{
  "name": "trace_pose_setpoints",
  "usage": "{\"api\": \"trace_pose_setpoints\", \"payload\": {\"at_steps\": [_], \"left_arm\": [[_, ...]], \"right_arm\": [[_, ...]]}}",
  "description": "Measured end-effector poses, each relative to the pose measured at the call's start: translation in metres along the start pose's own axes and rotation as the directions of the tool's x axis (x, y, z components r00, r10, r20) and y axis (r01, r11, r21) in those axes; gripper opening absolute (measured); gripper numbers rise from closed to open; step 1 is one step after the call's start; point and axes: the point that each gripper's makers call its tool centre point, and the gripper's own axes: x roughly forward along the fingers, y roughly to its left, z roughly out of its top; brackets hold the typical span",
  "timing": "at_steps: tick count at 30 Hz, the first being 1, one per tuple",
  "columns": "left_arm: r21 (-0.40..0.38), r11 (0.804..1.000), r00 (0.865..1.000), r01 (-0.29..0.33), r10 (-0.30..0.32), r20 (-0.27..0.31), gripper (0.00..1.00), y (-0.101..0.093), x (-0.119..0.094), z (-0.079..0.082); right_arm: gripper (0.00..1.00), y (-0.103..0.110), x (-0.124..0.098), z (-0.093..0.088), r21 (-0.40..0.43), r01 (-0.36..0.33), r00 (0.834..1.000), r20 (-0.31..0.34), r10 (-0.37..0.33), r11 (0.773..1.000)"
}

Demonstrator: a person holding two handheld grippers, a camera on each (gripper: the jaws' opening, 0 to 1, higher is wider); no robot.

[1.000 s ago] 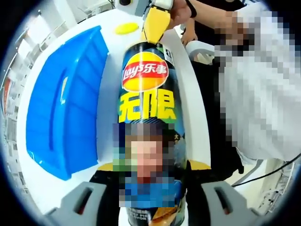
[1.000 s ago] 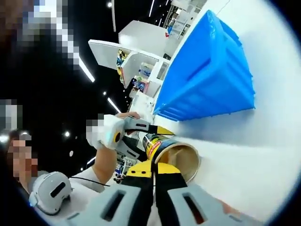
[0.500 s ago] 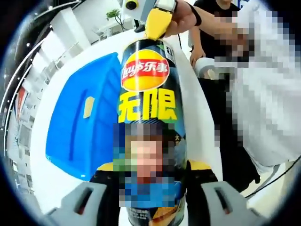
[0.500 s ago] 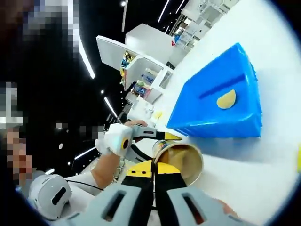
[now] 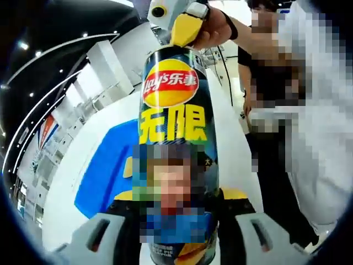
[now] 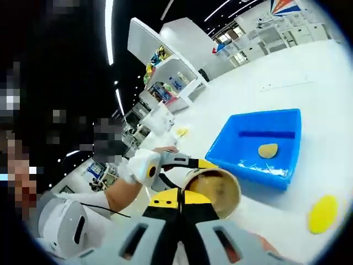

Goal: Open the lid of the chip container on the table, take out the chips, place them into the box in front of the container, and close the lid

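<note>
We have the Lay's chip can (image 5: pixel 172 138) clamped near its base in the left gripper (image 5: pixel 174 221), its fingers closed around the tube, which rises away from the camera toward its open mouth. In the right gripper view the can's open mouth (image 6: pixel 216 189) faces us, tilted toward the blue box (image 6: pixel 287 148) on the white table (image 6: pixel 331 83). One chip (image 6: pixel 268 150) already lies in the box, and the yellow lid (image 6: pixel 322 213) rests on the table beside it, just apart from the box's near wall.

The right gripper (image 6: pixel 181 201) has its fingers pressed together with their tips at the can's rim; whether they pinch a chip we cannot tell. From the left gripper view, that gripper's yellow tip (image 5: pixel 183 30) sits right at the top of the can.

We judge the step to be drawing chips out and dropping them in the box. To do it well, we would keep the left grip firm and the can steady, slide the right tips in along the inner wall, pinch lightly so a chip does not crack, and carry it over the box before letting go. The lid goes back on last.
</note>
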Motion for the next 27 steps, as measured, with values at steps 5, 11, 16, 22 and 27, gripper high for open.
{"api": "trace_pose_setpoints", "payload": {"at_steps": [5, 11, 16, 22, 27], "left_arm": [[-0.021, 1.0, 0.998, -0.024, 0.025, 0.065, 0.54, 0.0, 0.005, 0.009], [-0.039, 0.993, 0.976, -0.112, 0.117, 0.184, 0.54, 0.009, 0.011, 0.03], [-0.072, 0.985, 0.951, -0.156, 0.17, 0.257, 0.54, 0.008, 0.017, 0.044], [-0.124, 0.973, 0.913, -0.196, 0.227, 0.339, 0.54, 0.006, 0.022, 0.061], [-0.188, 0.964, 0.884, -0.19, 0.251, 0.394, 0.54, 0.006, 0.03, 0.074]], "right_arm": [[0.0, 0.004, -0.005, 0.003, -0.018, 0.03, 0.999, -0.021, -0.03, 0.999], [0.0, 0.013, -0.013, 0.012, -0.11, 0.083, 0.994, -0.062, -0.09, 0.99], [0.0, 0.023, -0.021, 0.015, -0.216, 0.148, 0.978, -0.115, -0.176, 0.965], [0.0, 0.031, -0.028, 0.018, -0.292, 0.204, 0.95, -0.171, -0.261, 0.935], [0.0, 0.033, -0.032, 0.023, -0.351, 0.245, 0.923, -0.201, -0.328, 0.904]]}}
